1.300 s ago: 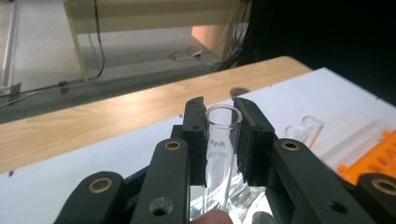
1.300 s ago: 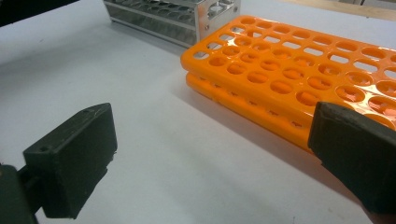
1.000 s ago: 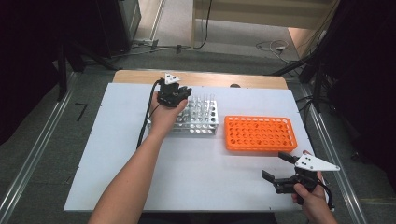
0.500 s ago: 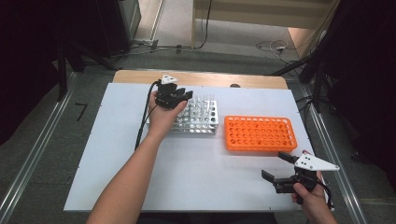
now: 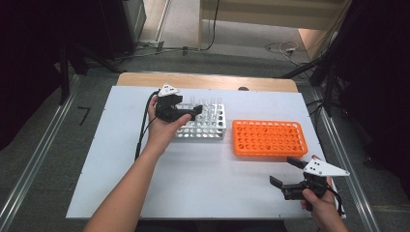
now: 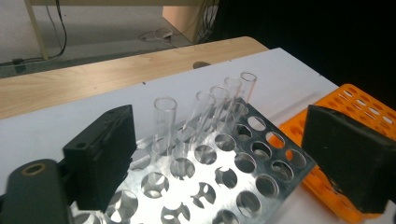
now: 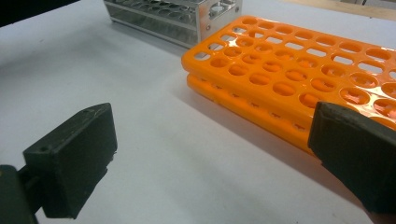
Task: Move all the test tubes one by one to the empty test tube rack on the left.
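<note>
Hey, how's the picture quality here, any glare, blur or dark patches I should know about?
High view: the white table is evenly lit, the floor around it falls into deep shadow. Left gripper view: the glass tubes are sharp enough, the metal rack glints, and the near black jaws look soft. Right gripper view: the orange rack is bright with a soft shadow beneath, its far end blurring.

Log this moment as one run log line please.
left tongs: just opened, empty, over metal rack beside glass tubes | right tongs: open, empty, near orange rack
</note>
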Action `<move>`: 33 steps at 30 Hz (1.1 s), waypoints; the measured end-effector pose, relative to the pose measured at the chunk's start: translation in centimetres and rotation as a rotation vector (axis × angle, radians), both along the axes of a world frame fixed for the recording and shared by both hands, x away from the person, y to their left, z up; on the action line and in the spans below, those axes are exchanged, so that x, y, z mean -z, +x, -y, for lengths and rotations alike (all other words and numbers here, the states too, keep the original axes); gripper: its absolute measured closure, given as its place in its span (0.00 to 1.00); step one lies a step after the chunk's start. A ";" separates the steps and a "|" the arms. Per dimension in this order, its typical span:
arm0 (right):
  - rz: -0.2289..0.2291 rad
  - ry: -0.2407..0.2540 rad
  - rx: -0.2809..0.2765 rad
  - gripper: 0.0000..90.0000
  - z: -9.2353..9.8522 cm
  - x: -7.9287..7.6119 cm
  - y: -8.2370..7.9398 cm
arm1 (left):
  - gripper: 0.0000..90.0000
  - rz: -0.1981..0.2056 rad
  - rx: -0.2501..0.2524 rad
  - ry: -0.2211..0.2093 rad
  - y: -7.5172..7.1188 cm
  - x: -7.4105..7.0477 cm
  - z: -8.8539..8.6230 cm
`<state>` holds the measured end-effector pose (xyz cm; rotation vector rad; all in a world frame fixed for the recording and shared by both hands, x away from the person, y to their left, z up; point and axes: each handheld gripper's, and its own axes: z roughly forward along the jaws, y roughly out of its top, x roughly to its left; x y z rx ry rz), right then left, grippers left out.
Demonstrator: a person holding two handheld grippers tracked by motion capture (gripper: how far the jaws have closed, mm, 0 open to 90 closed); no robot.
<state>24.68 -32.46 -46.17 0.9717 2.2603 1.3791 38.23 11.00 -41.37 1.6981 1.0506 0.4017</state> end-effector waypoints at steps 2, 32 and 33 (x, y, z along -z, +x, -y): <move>-0.002 -0.002 0.002 0.00 0.0 0.0 0.0 | 0.04 0.006 0.013 -0.005 -0.7 0.0 -0.1; -0.021 -0.019 0.006 0.00 -0.5 0.4 0.2 | 0.00 0.094 0.071 -0.012 -11.8 2.6 -3.1; -0.021 -0.020 0.007 0.00 -0.5 0.4 0.3 | 0.00 0.098 0.067 -0.013 -12.1 2.6 -3.3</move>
